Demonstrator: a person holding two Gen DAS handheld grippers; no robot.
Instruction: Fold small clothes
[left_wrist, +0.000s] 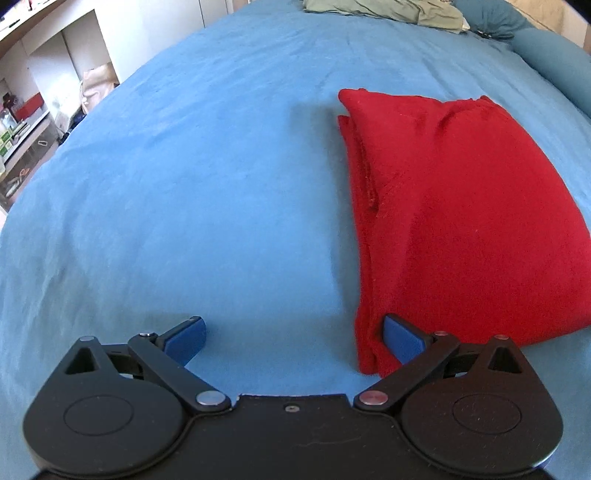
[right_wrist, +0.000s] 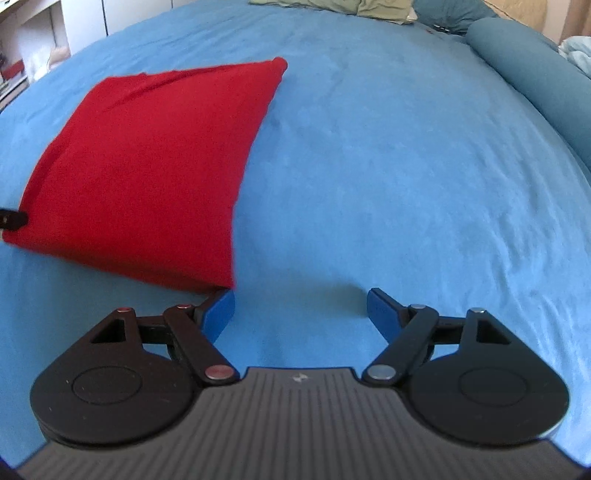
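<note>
Left tongs (left_wrist: 293, 341): nearest in the left wrist view; jaws spread wide, nothing between them; the right-hand blue pad (left_wrist: 400, 341) sits at the near left corner of the cloth, whether touching or just above I cannot tell
Right tongs (right_wrist: 301, 314): jaws wide, gripping nothing; the left-hand pad (right_wrist: 221, 314) is just beside the cloth's near right corner
Red garment (left_wrist: 454, 218): lies folded flat on the bed, between the two tongs; stacked layer edges show along its left side
Handling: looks soft, light and limp, probably a fleecy knit; likely to sag and slide open if lifted by one layer; best pinched at the two near corners, through all layers together
Blue bed cover (left_wrist: 184, 184): slightly wrinkled; carries the garment
Far end: olive cloth heap (left_wrist: 384, 9) and teal pillows (left_wrist: 554, 62), well apart from the garment
Containers: open white shelves (left_wrist: 40, 92) at far left; contents too small to name
</note>
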